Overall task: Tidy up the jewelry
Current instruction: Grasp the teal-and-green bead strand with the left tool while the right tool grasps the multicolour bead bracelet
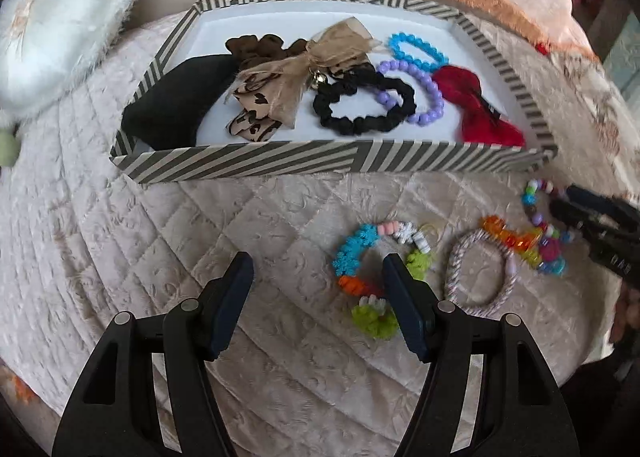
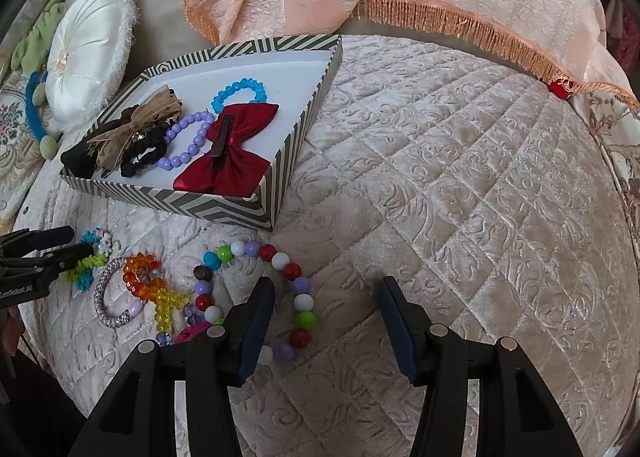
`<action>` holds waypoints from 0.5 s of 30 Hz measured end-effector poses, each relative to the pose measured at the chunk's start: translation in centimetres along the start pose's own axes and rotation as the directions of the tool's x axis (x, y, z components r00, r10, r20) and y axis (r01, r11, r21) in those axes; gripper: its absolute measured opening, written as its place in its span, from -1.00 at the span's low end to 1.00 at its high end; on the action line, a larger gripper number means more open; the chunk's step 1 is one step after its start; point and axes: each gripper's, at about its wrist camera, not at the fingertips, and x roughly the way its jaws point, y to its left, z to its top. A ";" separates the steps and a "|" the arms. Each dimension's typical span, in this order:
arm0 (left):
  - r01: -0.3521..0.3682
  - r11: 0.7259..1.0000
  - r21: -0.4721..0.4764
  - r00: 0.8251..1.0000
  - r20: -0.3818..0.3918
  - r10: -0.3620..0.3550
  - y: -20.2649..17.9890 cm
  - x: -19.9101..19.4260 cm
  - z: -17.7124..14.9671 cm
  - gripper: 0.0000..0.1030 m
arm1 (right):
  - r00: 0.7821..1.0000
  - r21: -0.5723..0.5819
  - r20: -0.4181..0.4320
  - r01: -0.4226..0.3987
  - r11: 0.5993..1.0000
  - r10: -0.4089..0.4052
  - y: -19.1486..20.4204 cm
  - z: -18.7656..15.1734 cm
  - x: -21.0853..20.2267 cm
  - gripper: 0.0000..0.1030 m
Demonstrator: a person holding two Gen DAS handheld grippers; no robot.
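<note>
Striped box [image 1: 256,167] is already holding several pieces — four bracelets [image 2: 256,293] are still lying on the quilt [image 2: 460,217] while you are hovering the left gripper [image 1: 318,269] and right gripper [image 2: 328,293], both unclenched, empty.

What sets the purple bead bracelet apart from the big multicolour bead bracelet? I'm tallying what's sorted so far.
The purple bead bracelet lies inside the striped box, while the multicolour bead bracelet lies on the quilted cover outside it. The purple bead bracelet is one colour; the multicolour bead bracelet mixes red, white, green, blue and lilac. The purple bead bracelet's beads look smaller than the multicolour bead bracelet's. Both are loops of round beads.
</note>
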 end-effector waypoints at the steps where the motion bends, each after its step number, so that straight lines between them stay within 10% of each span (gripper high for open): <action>1: 0.002 1.000 -0.004 1.000 -0.001 -0.002 0.0 0.1 0.0 0.30 | 1.000 -0.002 -0.001 0.001 1.000 -0.001 0.0 0.0 0.0 0.01; 6: 0.006 0.999 -0.042 1.000 0.001 -0.006 0.3 0.6 0.5 0.26 | 1.000 -0.004 0.000 0.011 1.000 -0.011 0.2 0.0 0.0 0.01; 8: -0.014 1.000 -0.028 1.000 0.011 0.014 0.1 0.7 0.7 -0.18 | 1.000 -0.008 0.008 0.010 1.000 -0.010 0.2 0.0 0.1 0.01; 11: -0.008 0.999 -0.042 1.000 0.021 0.008 0.4 0.5 0.8 -0.76 | 1.000 -0.016 0.023 0.008 1.000 -0.007 0.2 0.2 0.1 -0.50; 15: 0.042 0.997 -0.065 0.999 0.037 -0.040 0.7 -0.3 0.7 -0.80 | 0.999 -0.012 0.036 -0.015 1.000 0.015 0.2 0.6 -0.3 -0.80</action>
